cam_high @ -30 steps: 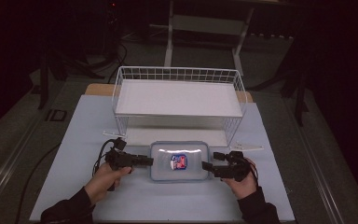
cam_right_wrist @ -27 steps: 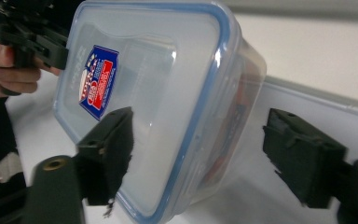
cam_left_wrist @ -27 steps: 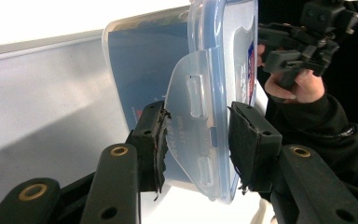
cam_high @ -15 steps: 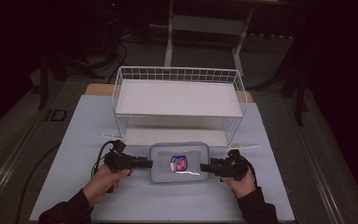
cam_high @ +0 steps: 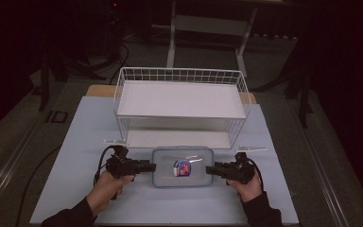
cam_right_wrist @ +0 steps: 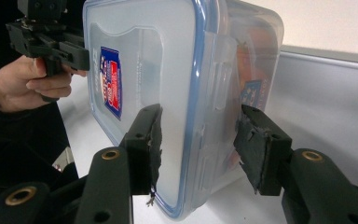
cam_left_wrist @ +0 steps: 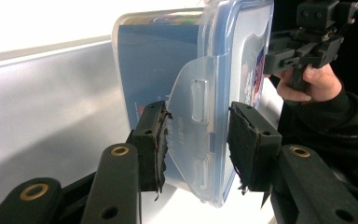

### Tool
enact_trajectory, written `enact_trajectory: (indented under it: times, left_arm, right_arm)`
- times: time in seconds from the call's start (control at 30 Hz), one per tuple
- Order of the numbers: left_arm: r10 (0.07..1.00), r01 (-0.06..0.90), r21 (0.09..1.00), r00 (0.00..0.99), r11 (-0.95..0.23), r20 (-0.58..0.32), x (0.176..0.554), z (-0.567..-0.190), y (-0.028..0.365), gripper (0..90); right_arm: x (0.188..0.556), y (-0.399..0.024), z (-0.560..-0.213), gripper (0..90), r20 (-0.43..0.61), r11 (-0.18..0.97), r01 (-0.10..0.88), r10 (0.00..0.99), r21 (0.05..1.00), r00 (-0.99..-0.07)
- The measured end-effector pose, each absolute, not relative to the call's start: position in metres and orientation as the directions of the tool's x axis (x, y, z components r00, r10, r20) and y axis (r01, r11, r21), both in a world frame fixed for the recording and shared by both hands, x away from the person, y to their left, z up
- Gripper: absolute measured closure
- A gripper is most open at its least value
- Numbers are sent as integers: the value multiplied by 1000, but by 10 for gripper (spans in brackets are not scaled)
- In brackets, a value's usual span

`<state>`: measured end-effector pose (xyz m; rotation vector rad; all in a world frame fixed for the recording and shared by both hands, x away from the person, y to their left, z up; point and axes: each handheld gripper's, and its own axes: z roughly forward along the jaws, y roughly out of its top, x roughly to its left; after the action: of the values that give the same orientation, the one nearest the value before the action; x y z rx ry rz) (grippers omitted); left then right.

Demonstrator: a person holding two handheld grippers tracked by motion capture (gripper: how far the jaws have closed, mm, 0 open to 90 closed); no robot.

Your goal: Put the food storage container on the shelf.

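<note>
A clear plastic container (cam_high: 170, 178) with a blue-rimmed lid and a red and blue label (cam_high: 183, 167) lies flat on the table in front of the wire basket. My left gripper (cam_high: 153, 167) is shut on its left end; in the left gripper view the pads (cam_left_wrist: 154, 140) clamp base and lid beside the raised latch flap (cam_left_wrist: 193, 107). My right gripper (cam_high: 208, 170) holds the right end. Its jaws have just been closing with the container (cam_right_wrist: 140, 70) between them, and both pads (cam_right_wrist: 256, 144) now rest against it.
A white wire basket (cam_high: 179, 75) with a flat white shelf stands just behind the container. A pale blue mat (cam_high: 75, 142) covers the table. Cables trail from both grippers. The floor around the table is dark.
The right gripper's jaws have narrowed onto the container's right end. The left gripper, both hands and the container have hardly moved.
</note>
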<state>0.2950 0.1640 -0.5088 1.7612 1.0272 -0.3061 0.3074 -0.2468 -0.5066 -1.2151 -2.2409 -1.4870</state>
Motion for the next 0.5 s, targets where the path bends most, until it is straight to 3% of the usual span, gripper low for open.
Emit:
enact_trajectory:
  times: [0.5]
  left_arm:
    - [525, 676, 734, 652, -74, -547, 312, -493, 155, 562]
  right_arm:
    - [321, -251, -486, 519, 507, 118, 666, 557, 736, -658]
